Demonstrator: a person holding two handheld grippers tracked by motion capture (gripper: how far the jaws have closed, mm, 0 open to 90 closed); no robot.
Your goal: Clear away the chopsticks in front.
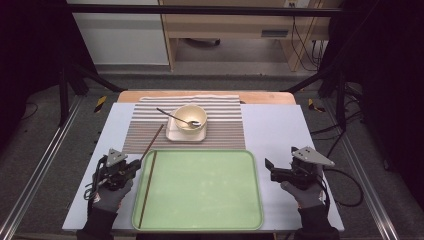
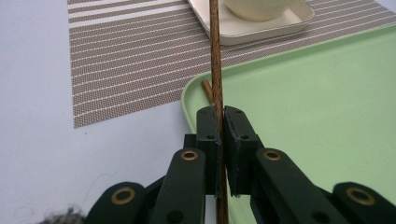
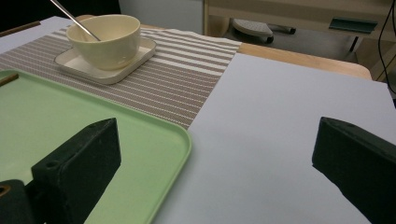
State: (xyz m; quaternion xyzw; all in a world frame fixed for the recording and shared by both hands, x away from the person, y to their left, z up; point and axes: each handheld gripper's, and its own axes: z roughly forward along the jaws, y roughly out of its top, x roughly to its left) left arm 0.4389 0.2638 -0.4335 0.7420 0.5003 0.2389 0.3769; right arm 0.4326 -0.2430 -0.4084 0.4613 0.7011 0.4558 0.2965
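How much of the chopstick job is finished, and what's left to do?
It looks like chopsticks are being moved to the green tray, though that's a guess. One chopstick already lies on it along the left side. The left hand-held gripper is shut on a second chopstick. The right hand-held gripper waits open. The bowl with its spoon is untouched.

Around my bench: grey floor (image 1: 45, 130); black frame posts (image 1: 63, 85) either side; pale wooden desk (image 1: 225, 25) beyond, cables (image 1: 305, 45) hanging at its right; white panel (image 1: 120, 35) to its left; dim edges.
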